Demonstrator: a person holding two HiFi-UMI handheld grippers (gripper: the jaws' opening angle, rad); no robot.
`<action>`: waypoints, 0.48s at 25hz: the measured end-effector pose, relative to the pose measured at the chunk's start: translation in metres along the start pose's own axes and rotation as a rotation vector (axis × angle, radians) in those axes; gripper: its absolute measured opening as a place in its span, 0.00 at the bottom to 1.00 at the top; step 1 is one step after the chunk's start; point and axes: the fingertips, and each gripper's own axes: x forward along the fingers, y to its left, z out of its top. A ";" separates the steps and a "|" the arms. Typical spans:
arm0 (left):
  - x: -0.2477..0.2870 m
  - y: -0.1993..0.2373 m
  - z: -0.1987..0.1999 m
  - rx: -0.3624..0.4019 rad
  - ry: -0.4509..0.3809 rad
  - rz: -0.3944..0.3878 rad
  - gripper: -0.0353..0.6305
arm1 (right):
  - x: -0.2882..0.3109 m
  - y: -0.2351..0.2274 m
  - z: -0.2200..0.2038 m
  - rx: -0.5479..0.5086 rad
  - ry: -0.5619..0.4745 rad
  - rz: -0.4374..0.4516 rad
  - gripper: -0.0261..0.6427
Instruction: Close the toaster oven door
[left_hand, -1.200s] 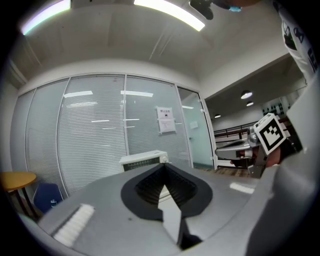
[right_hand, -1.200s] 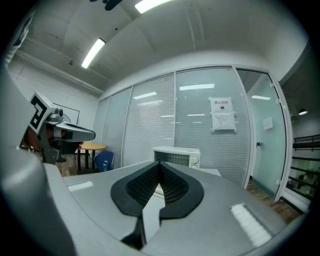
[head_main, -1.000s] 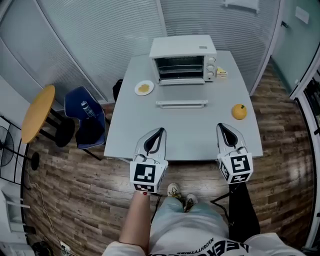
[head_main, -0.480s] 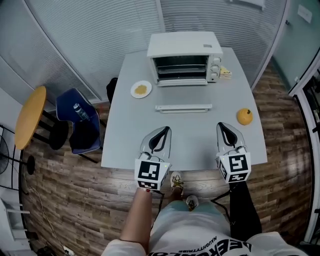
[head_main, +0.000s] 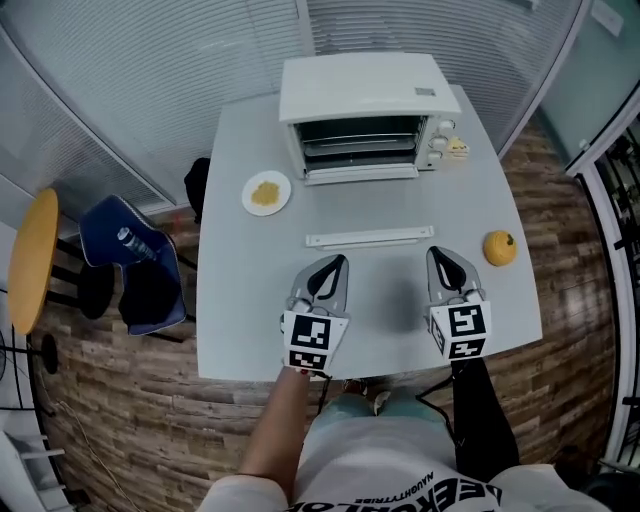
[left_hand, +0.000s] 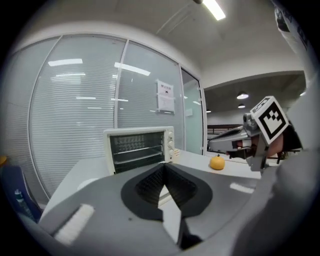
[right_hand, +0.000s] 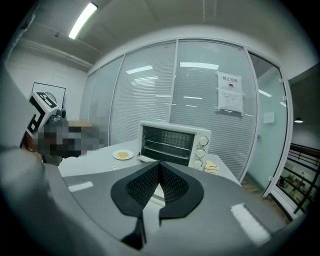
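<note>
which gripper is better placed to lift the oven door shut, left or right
Left, narrowly. The left gripper points at the door handle within its span, so it could slip under and lift. The right gripper sits by the handle's right end. Both are shut and empty.

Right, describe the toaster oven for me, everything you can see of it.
The white box-shaped toaster oven stands upright at the far end of the grey table, with its front towards the person. Its casing looks like painted metal. The front is open, showing a dark cavity with wire racks, and a white lip juts out along the bottom edge. On its right panel, round knobs sit stacked one above another. It rests on the table.
</note>
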 end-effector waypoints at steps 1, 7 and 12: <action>0.006 0.003 -0.009 -0.011 0.018 -0.014 0.13 | 0.007 0.001 -0.005 0.004 0.015 -0.004 0.04; 0.033 0.013 -0.058 -0.040 0.115 -0.056 0.13 | 0.037 0.012 -0.045 0.030 0.120 0.000 0.04; 0.054 0.018 -0.094 -0.053 0.191 -0.056 0.13 | 0.059 0.014 -0.075 0.058 0.169 0.006 0.04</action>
